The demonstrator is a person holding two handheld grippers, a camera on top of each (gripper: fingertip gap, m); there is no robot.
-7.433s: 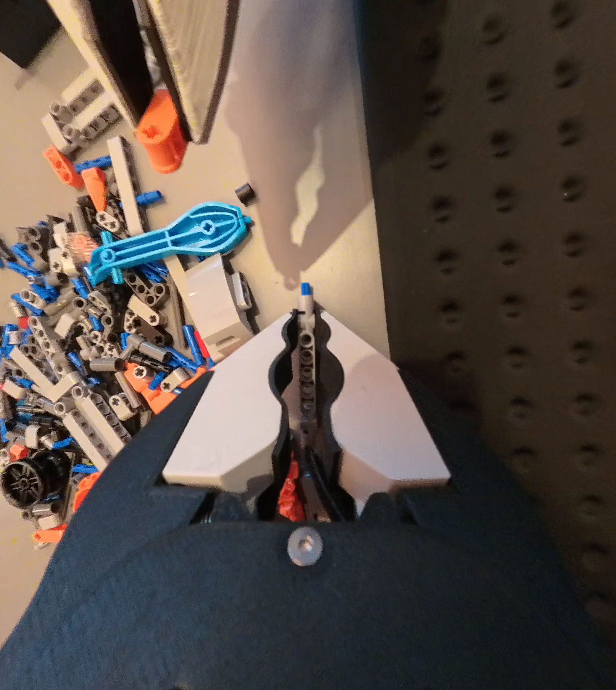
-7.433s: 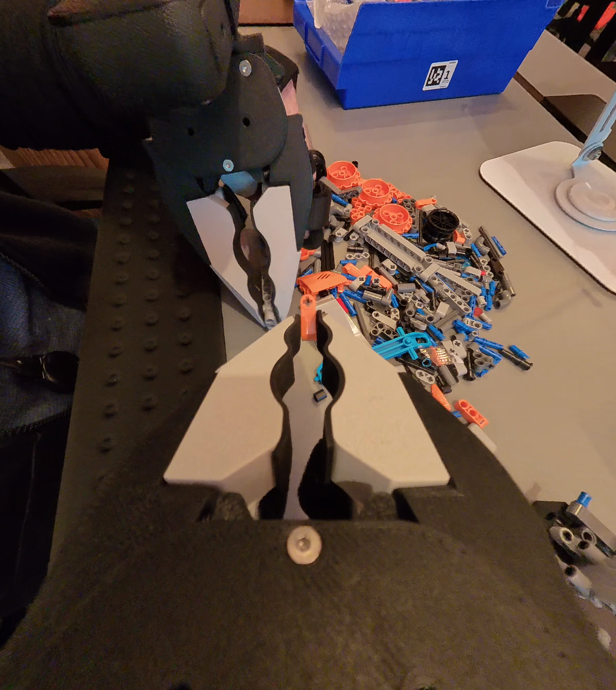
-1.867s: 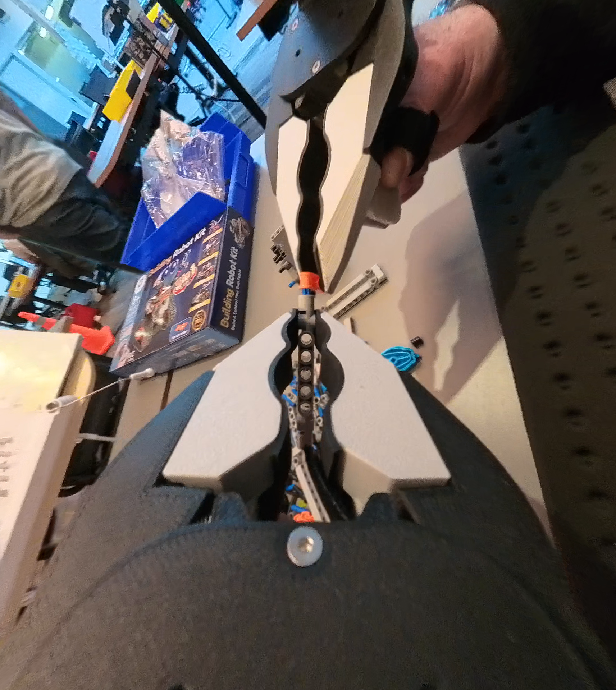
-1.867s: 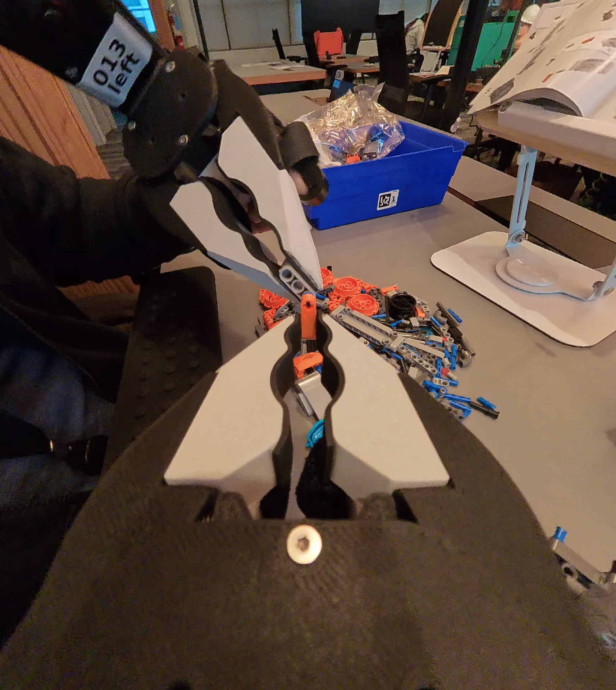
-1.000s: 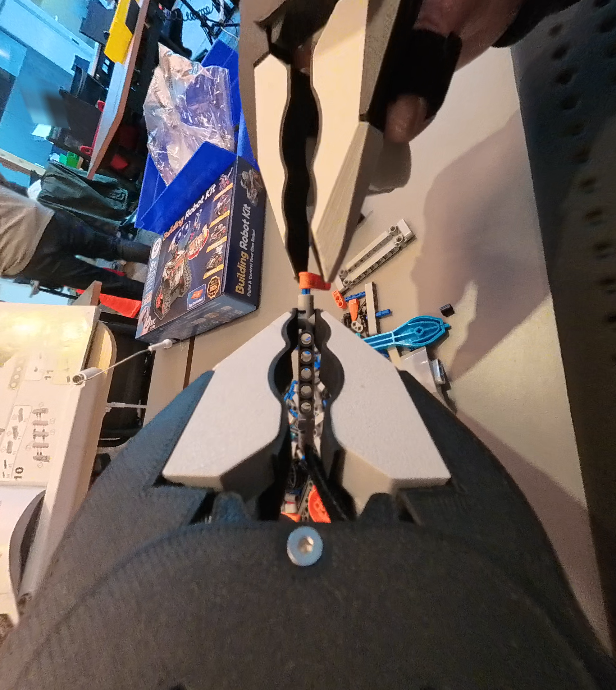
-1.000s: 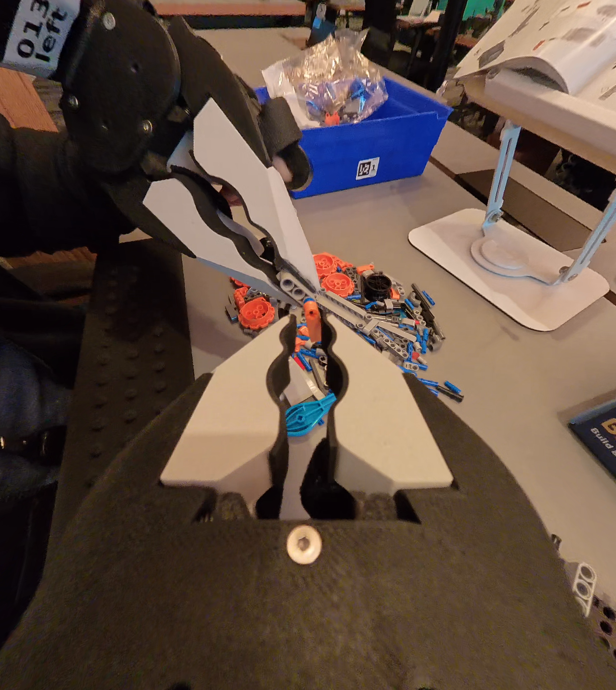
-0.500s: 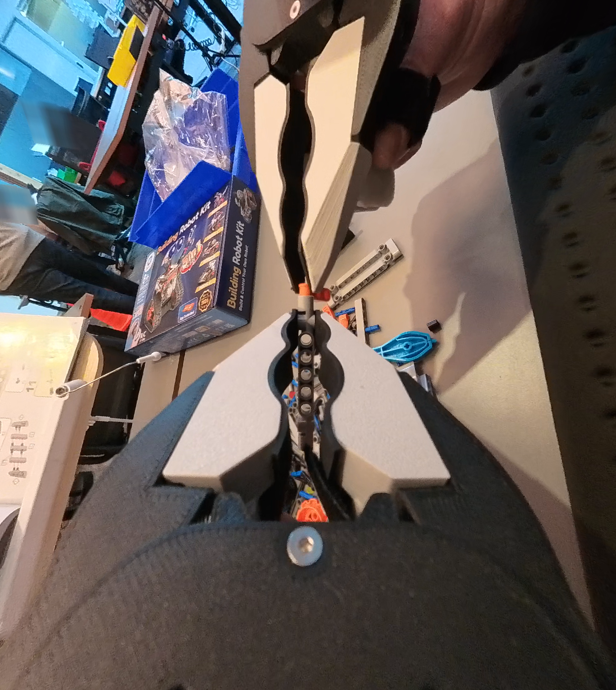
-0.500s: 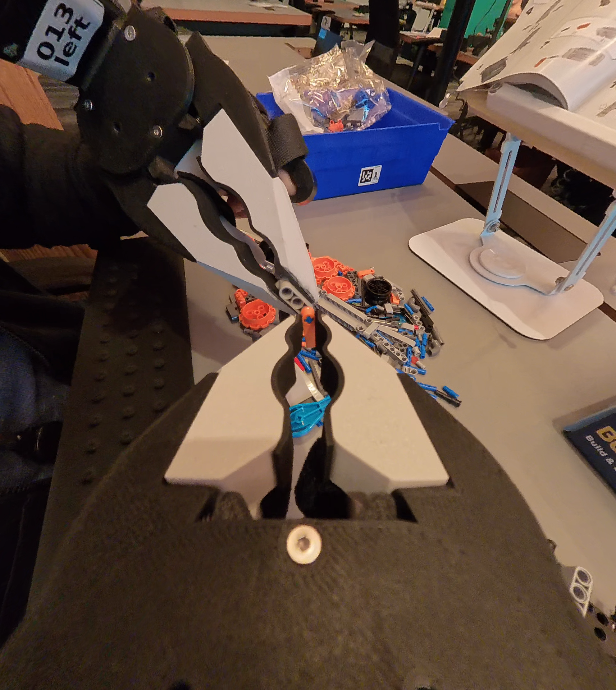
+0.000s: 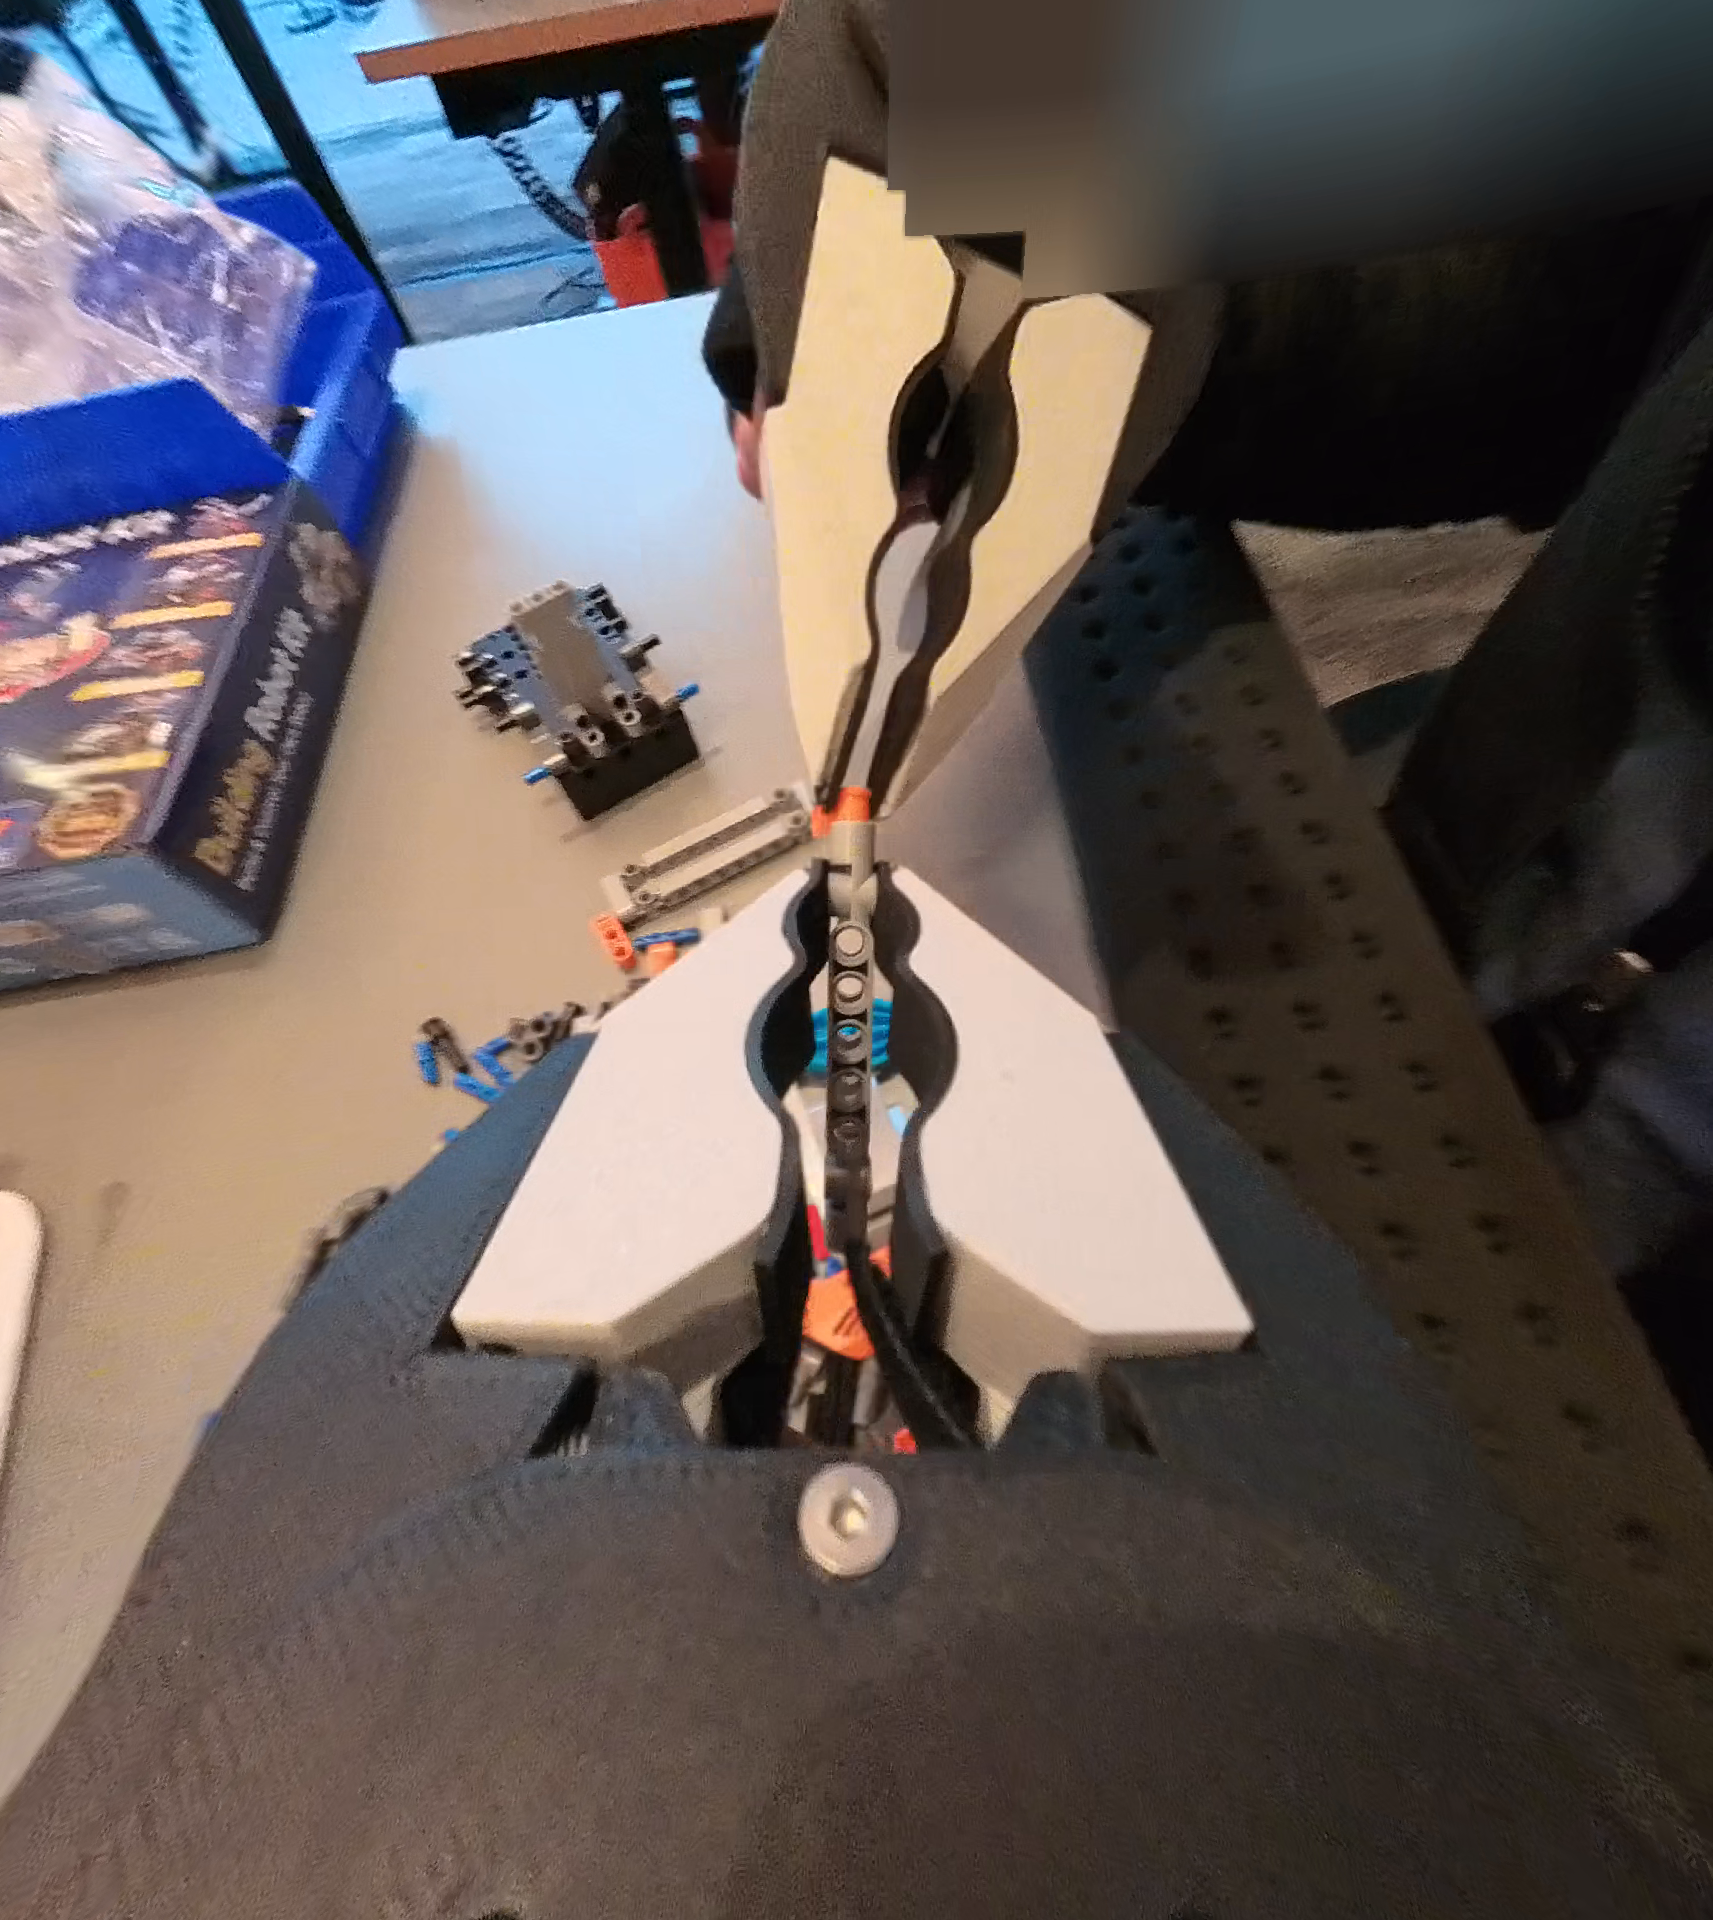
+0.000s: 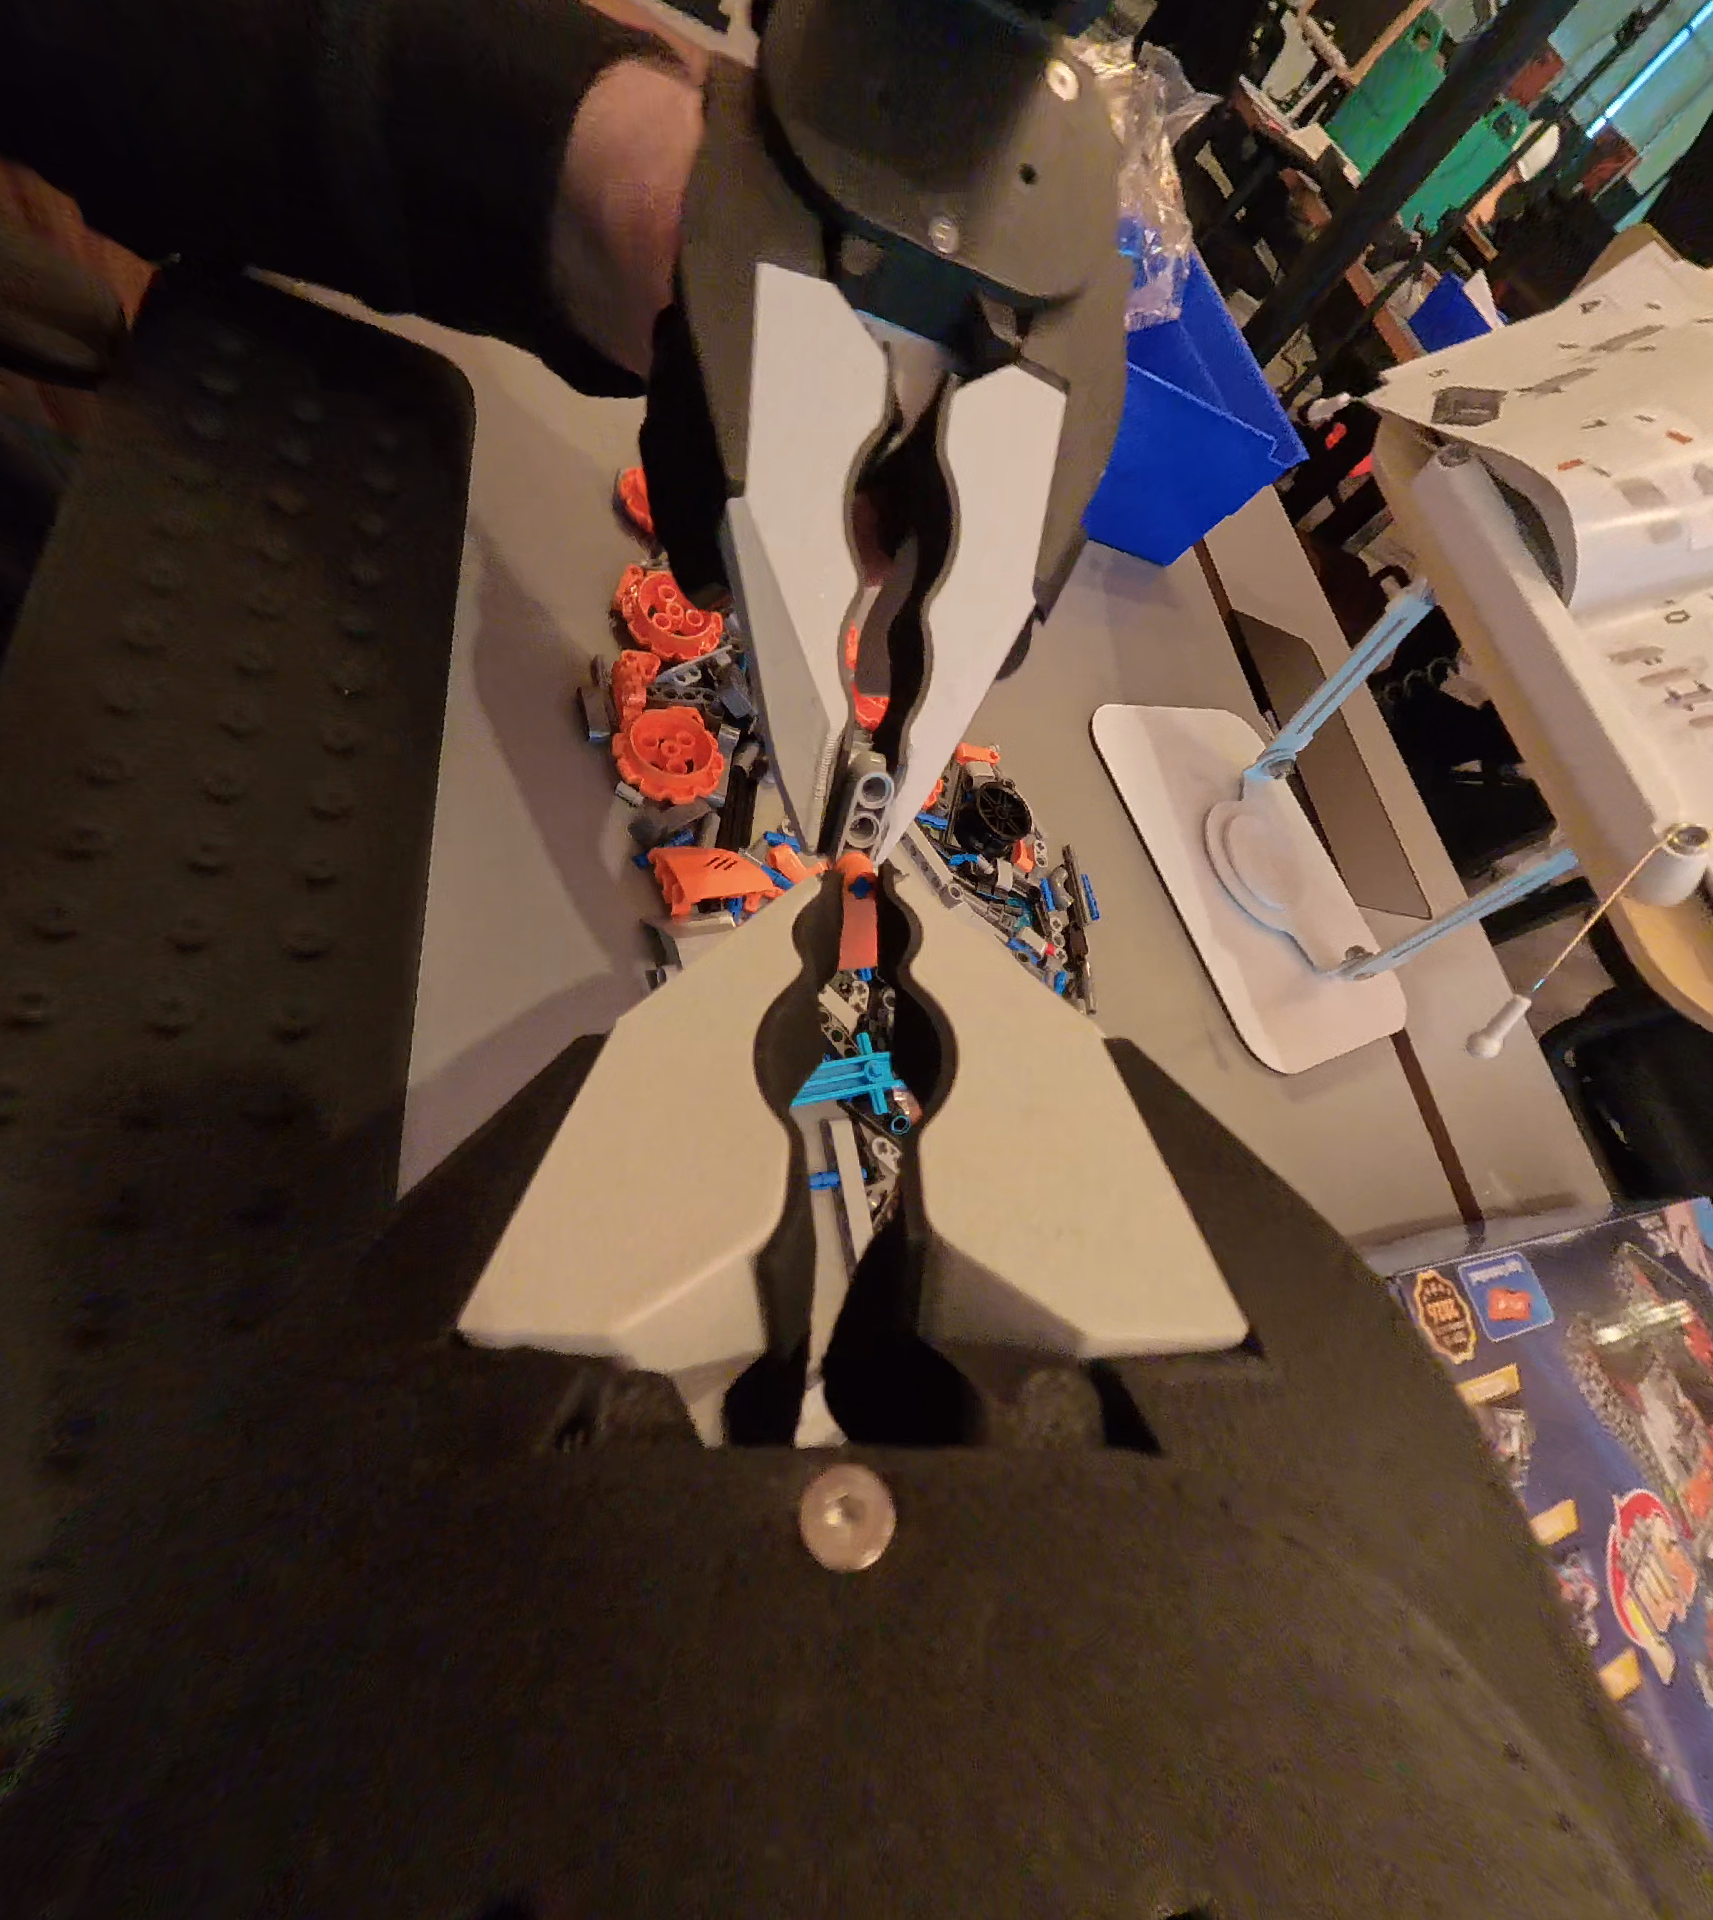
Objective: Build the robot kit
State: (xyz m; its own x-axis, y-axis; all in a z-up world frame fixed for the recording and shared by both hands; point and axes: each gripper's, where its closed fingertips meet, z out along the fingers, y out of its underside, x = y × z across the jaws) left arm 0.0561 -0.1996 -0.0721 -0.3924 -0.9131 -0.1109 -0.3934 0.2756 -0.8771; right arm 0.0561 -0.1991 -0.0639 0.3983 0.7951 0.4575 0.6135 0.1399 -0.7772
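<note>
Holding grey beam in your left gripper, jaws pinching it edge-on, tip poking past fingertips. Right gripper opposite, jaws pinching orange piece. Orange piece meets beam tip nose to nose above bench. Step seems to be joining the two; next move calls for straight, aligned push. Parts pile below, box and small build beside. Joint itself tiny, seating unclear; beam's rear end hidden between jaws.
</note>
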